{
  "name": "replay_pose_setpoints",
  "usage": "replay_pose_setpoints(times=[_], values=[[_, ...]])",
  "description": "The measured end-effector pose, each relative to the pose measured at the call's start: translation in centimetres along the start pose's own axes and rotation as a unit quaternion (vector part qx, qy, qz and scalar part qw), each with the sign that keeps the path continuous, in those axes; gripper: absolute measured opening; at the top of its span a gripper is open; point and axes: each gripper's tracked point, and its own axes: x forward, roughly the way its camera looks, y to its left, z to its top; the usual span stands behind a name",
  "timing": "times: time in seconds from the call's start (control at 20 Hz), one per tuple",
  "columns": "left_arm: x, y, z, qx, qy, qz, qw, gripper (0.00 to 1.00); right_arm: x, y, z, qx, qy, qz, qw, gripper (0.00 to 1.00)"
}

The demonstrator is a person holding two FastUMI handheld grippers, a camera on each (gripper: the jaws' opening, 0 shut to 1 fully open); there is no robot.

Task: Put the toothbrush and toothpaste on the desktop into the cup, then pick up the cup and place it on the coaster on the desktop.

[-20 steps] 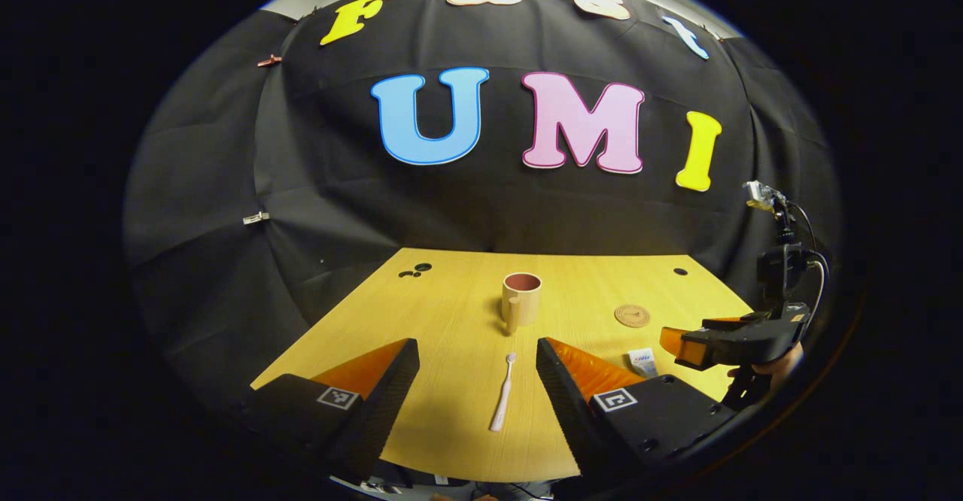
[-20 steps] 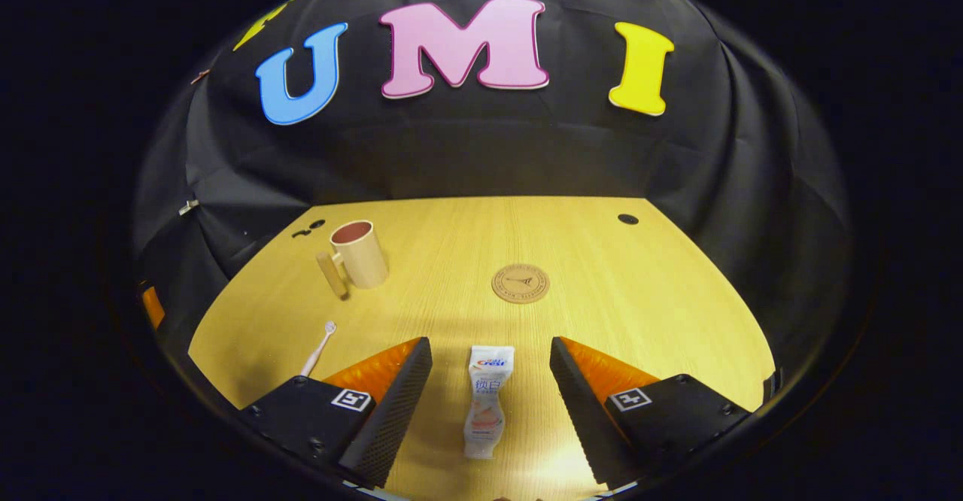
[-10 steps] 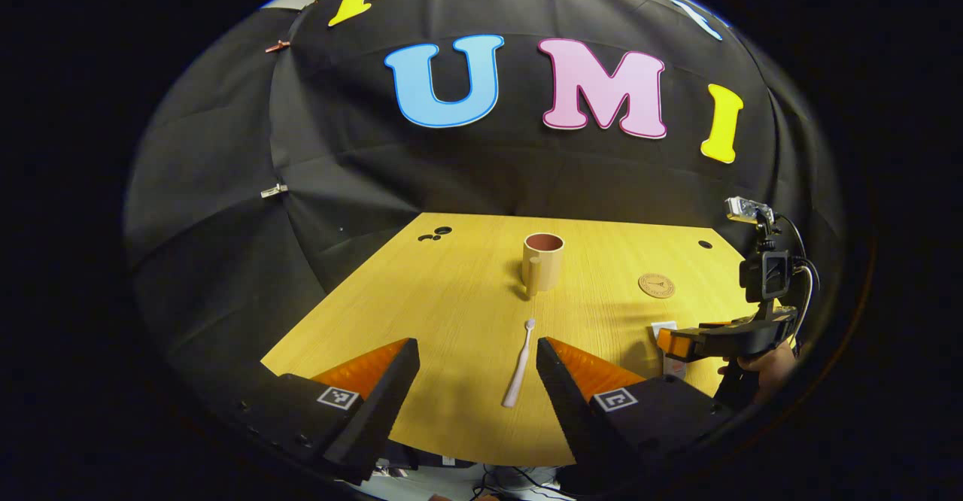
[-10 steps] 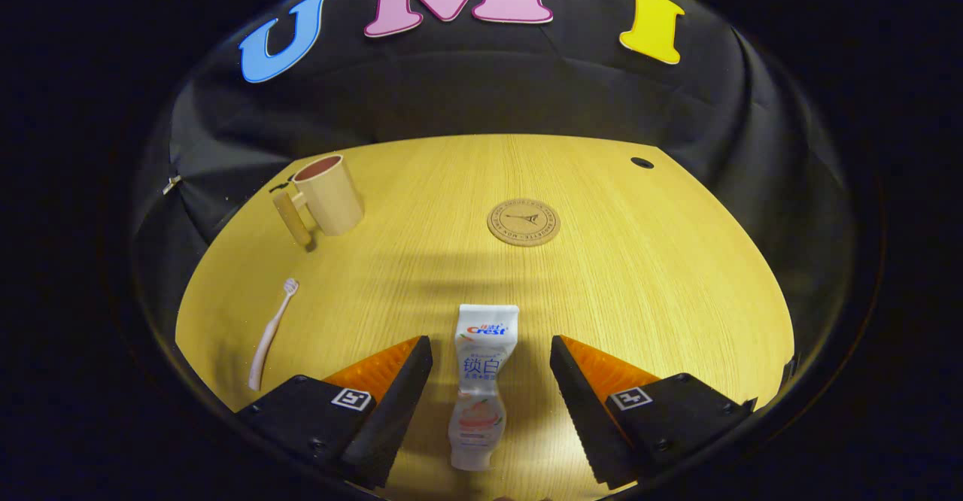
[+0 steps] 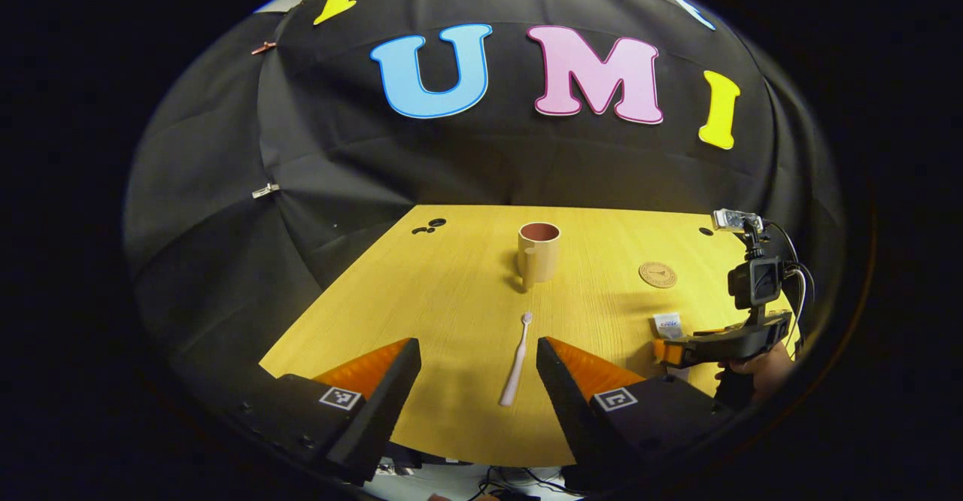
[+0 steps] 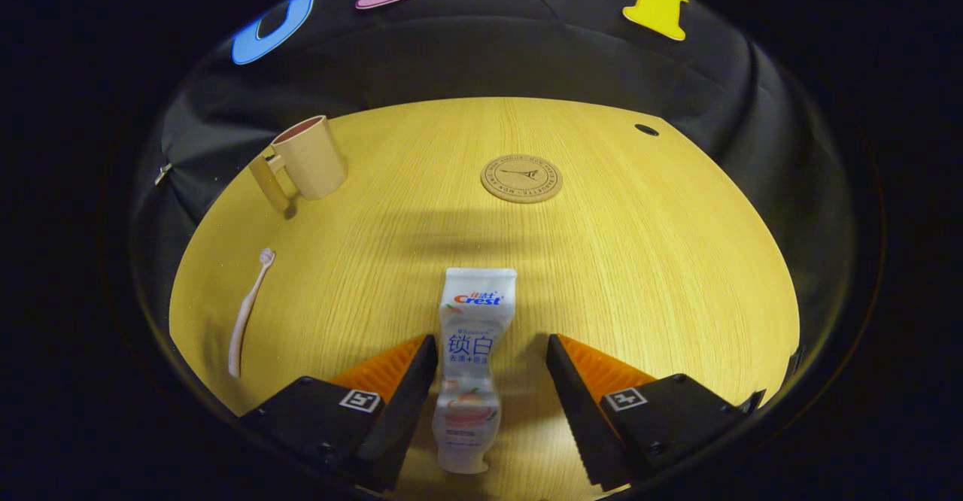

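A pale pink toothbrush [image 5: 517, 358] lies flat on the wooden desktop [image 5: 451, 298], its handle end between the fingers of my open left gripper [image 5: 478, 354]. In the right gripper view the same toothbrush [image 6: 249, 311] lies far left. A white toothpaste tube [image 6: 470, 362] lies lengthwise between the fingers of my open right gripper [image 6: 490, 350], untouched on its right side. The beige cup [image 5: 538, 253] stands upright at the middle back, handle toward me; the same cup [image 6: 305, 161] shows at upper left. The round cork coaster [image 6: 521, 178] lies beyond the tube. From the left, the right gripper [image 5: 688, 350] hovers over the toothpaste tube [image 5: 667, 325].
A hand [image 5: 760, 373] holds the right gripper at the desktop's right edge, with a small camera [image 5: 741, 221] mounted above it. Small dark holes [image 5: 427, 226] mark the far left corner and another hole [image 6: 645, 130] the far right. The black cloth wall closes the back.
The right gripper has come down and forward, so the toothpaste now sits deeper between its fingers. The left gripper has dipped slightly toward the toothbrush. Both stay open.
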Motion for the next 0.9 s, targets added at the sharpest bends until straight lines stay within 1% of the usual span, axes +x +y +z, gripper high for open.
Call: replay_pose_setpoints(times=[0.05, 0.1, 0.15, 0.25, 0.3, 0.35, 0.4, 0.45, 0.5, 0.6, 0.65, 0.7, 0.75, 0.8, 0.9], values=[[0.0, 0.2, 0.1, 0.002, -0.001, 0.002, 1.0, 0.96, 0.0, 0.0, -0.2, 0.001, 0.006, 0.0, 1.0, 0.86], [0.0, 0.2, 0.2, 0.002, -0.001, 0.003, 1.0, 0.96, 0.0, 0.0, 0.0, 0.0, 0.005, -0.001, 1.0, 0.82], [0.0, 0.3, 0.1, 0.002, 0.0, 0.002, 1.0, 0.97, 0.1, 0.0, -0.1, -0.001, 0.01, 0.001, 1.0, 0.82], [0.0, 0.4, 0.0, 0.001, 0.001, 0.003, 1.0, 0.98, 0.0, 0.1, 0.0, -0.003, 0.013, 0.002, 1.0, 0.72], [0.1, 0.5, 0.0, 0.001, 0.004, 0.002, 1.0, 0.98, 0.3, 0.1, 0.0, -0.004, 0.016, 0.003, 1.0, 0.49], [0.0, 0.5, -0.1, 0.002, 0.005, 0.002, 1.0, 0.98, -0.2, 0.2, -0.1, -0.005, 0.019, 0.005, 1.0, 0.43], [0.0, 0.5, 0.0, 0.003, 0.005, 0.003, 1.0, 0.98, -0.3, 0.0, -0.3, -0.01, 0.028, 0.006, 1.0, 0.31], [0.1, 0.5, 0.0, 0.004, 0.004, 0.001, 1.0, 0.98, 0.0, 0.1, -0.4, -0.015, 0.039, 0.011, 0.999, 0.38], [0.2, 0.3, 0.2, 0.006, 0.004, 0.0, 1.0, 0.98, 0.2, 0.1, -0.5, -0.02, 0.051, 0.016, 0.998, 0.27], [0.4, -0.1, 0.3, 0.01, 0.003, -0.005, 1.0, 0.98, 0.1, 0.0, -0.4, -0.023, 0.064, 0.03, 0.997, 0.33], [0.6, -0.4, 0.1, 0.011, 0.006, -0.009, 1.0, 0.98, 0.1, 0.1, -0.3, -0.023, 0.064, 0.037, 0.997, 0.33], [0.9, -0.5, 0.1, 0.015, 0.01, -0.008, 1.0, 0.98, 0.0, 0.1, -0.5, -0.025, 0.067, 0.045, 0.996, 0.3], [0.9, -0.4, 0.0, 0.019, 0.013, -0.008, 1.0, 0.98, -0.1, -0.1, -0.5, -0.025, 0.071, 0.047, 0.996, 0.3], [1.1, -0.6, 0.1, 0.022, 0.014, -0.014, 1.0, 0.98, -0.2, -0.2, -0.9, -0.022, 0.079, 0.052, 0.995, 0.25], [2.4, -1.4, 0.2, 0.018, 0.022, -0.028, 0.999, 0.98, -0.9, -0.7, -0.9, -0.021, 0.084, 0.055, 0.995, 0.25]])
